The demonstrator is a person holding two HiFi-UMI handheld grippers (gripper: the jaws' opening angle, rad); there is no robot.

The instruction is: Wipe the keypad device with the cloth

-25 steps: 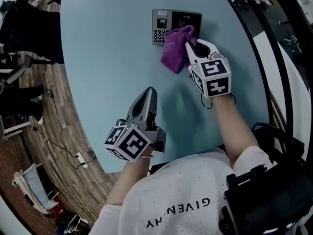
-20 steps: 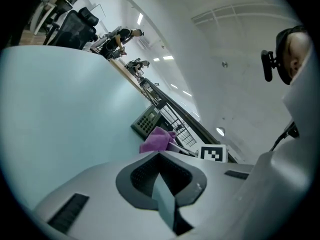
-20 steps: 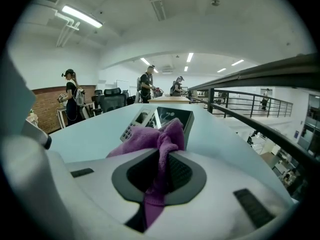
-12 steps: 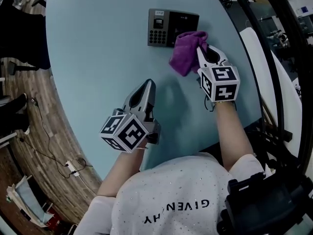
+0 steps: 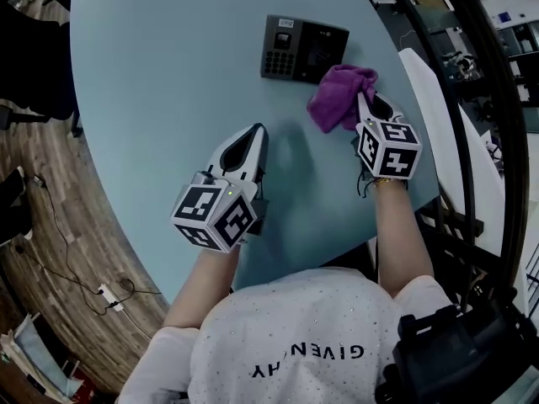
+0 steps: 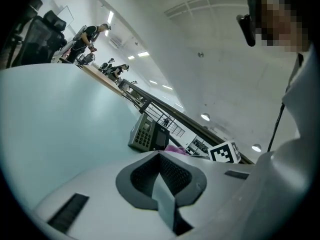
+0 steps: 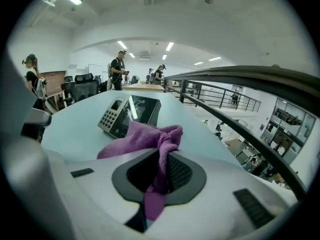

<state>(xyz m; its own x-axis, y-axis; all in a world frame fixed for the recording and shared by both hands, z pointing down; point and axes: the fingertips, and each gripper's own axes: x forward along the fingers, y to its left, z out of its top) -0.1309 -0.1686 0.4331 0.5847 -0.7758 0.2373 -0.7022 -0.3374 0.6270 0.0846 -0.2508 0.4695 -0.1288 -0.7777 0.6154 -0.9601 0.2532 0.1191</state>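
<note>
Keypad device (image 5: 303, 50) lies on pale blue table (image 5: 160, 74) at upper centre of head view, long axis left-right with right end slightly lower, keys at left end, dark screen at right. Purple cloth (image 5: 339, 98) is bunched just below its right end, contact unclear, and hides device's near edge in right gripper view; right gripper (image 5: 364, 106) has its jaws clamped on a fold of cloth. Left gripper (image 5: 255, 137) at frame centre, jaws closed on nothing, well apart from device; wooden floor (image 5: 50, 225) at left, black frame (image 5: 472, 99) at right.
</note>
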